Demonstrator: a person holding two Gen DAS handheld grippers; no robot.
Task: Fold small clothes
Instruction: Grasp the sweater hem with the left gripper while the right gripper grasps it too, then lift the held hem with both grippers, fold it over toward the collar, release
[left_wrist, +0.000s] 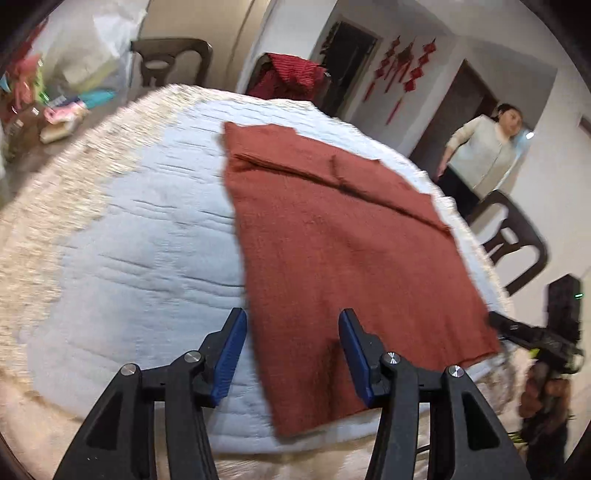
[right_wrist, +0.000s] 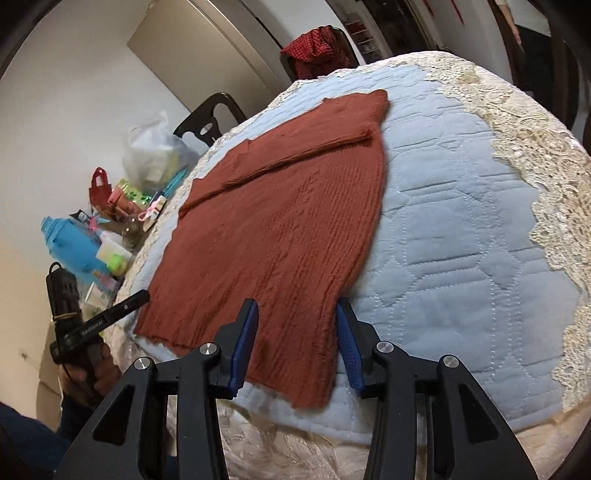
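Observation:
A rust-red knit sweater (left_wrist: 332, 240) lies flat on a light blue quilted mat (left_wrist: 147, 229), its sleeves folded across the chest at the far end. My left gripper (left_wrist: 291, 315) is open, and its blue pads straddle the hem near the sweater's near left corner without pressing on it. In the right wrist view the same sweater (right_wrist: 280, 221) spreads over the mat (right_wrist: 461, 240). My right gripper (right_wrist: 297, 304) is open too, with the near right hem corner lying slack between its pads. Each gripper shows at the edge of the other's view, held in a hand.
The mat lies on a round table with a cream lace cloth (right_wrist: 546, 166). Bottles, a red gift bag and a plastic bag (right_wrist: 155, 155) crowd the table's left side. Dark chairs (left_wrist: 517, 236) ring the table, one draped with red cloth (left_wrist: 288, 74). A person (left_wrist: 484, 155) stands beyond the far right edge.

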